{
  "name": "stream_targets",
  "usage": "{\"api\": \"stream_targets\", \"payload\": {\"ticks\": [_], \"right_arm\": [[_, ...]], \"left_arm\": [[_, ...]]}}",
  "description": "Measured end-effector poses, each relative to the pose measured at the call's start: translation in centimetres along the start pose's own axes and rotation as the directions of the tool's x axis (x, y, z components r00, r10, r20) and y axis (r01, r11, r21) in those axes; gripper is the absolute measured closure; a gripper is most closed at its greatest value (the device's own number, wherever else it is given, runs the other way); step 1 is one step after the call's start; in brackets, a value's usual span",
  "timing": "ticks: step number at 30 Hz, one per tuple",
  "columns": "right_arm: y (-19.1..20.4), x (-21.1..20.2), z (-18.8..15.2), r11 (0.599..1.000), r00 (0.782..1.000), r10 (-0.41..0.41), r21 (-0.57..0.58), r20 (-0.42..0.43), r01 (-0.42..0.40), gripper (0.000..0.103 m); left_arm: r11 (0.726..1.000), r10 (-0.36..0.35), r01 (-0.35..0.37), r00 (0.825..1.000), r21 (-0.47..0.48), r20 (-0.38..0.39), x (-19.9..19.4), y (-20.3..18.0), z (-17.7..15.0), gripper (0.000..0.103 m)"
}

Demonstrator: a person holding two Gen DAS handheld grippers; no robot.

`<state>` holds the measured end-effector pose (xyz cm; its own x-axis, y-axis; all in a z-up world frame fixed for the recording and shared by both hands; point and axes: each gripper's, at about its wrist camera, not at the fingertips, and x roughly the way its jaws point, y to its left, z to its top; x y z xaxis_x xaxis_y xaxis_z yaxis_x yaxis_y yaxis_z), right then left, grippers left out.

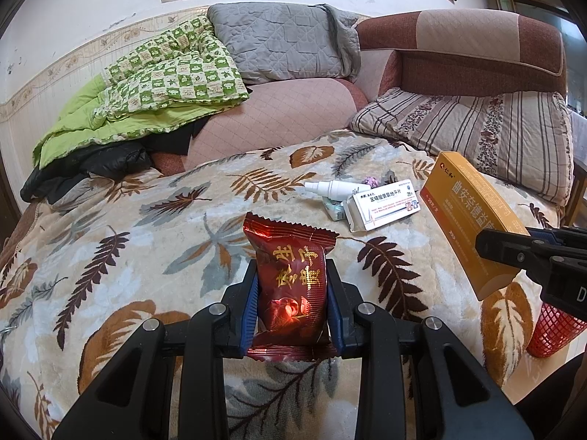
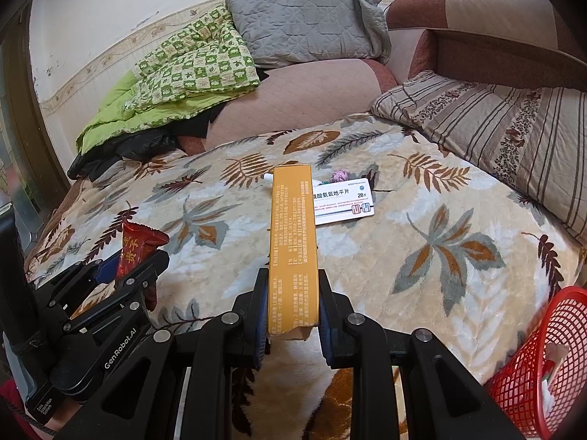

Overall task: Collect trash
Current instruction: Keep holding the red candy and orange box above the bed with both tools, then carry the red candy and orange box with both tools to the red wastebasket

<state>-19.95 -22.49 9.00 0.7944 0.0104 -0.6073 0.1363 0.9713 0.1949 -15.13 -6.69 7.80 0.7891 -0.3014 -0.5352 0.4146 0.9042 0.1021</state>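
My left gripper (image 1: 291,286) is shut on a dark red snack wrapper (image 1: 290,275) with gold print, held upright above the leaf-patterned blanket (image 1: 146,242). The same wrapper (image 2: 134,249) shows at the left of the right wrist view. My right gripper (image 2: 293,293) is shut on a long orange medicine box (image 2: 292,242), which also appears at the right of the left wrist view (image 1: 473,216). On the blanket lie a white medicine box (image 1: 385,203), a white spray bottle (image 1: 330,187) and a small purple wrapper (image 2: 339,175). A red mesh basket (image 2: 535,363) stands at the lower right.
Green checked quilt (image 1: 165,84), grey pillow (image 1: 282,44) and dark jacket (image 1: 91,168) are piled at the back left. A striped pillow (image 1: 477,128) leans on the brown headboard (image 1: 477,47) at the right. The blanket's near edge drops off beside the basket.
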Motion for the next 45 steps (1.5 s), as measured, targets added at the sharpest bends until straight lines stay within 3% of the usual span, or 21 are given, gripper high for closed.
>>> {"api": "stream_targets", "payload": {"ticks": [20, 30, 38, 42, 45], "right_arm": [[-1.4, -0.1, 0.4, 0.999, 1.0, 0.0, 0.05, 0.007, 0.0, 0.078], [-6.3, -4.6, -0.1, 0.973, 0.998, 0.021, 0.23, 0.063, -0.035, 0.078], [-14.4, -11.9, -2.3, 0.934, 0.988, -0.119, 0.347, 0.094, 0.08, 0.078], [-18.9, -14.9, -4.5, 0.895, 0.977, -0.199, 0.42, 0.078, 0.149, 0.078], [-22.1, -16.2, -6.6, 0.854, 0.973, -0.224, 0.494, 0.058, 0.167, 0.078]], "left_arm": [[1.0, -0.006, 0.006, 1.0, 0.0, -0.002, 0.3, -0.5, 0.3, 0.072], [0.991, -0.133, 0.133, 0.991, 0.019, 0.01, -0.3, -1.6, 0.3, 0.072], [0.951, -0.298, 0.297, 0.954, 0.088, -0.002, -1.4, -4.5, 0.6, 0.072], [0.915, -0.381, 0.379, 0.925, 0.135, -0.016, -2.6, -7.5, 1.3, 0.072], [0.872, -0.462, 0.465, 0.885, 0.155, -0.053, -3.3, -10.7, 2.2, 0.072]]}}
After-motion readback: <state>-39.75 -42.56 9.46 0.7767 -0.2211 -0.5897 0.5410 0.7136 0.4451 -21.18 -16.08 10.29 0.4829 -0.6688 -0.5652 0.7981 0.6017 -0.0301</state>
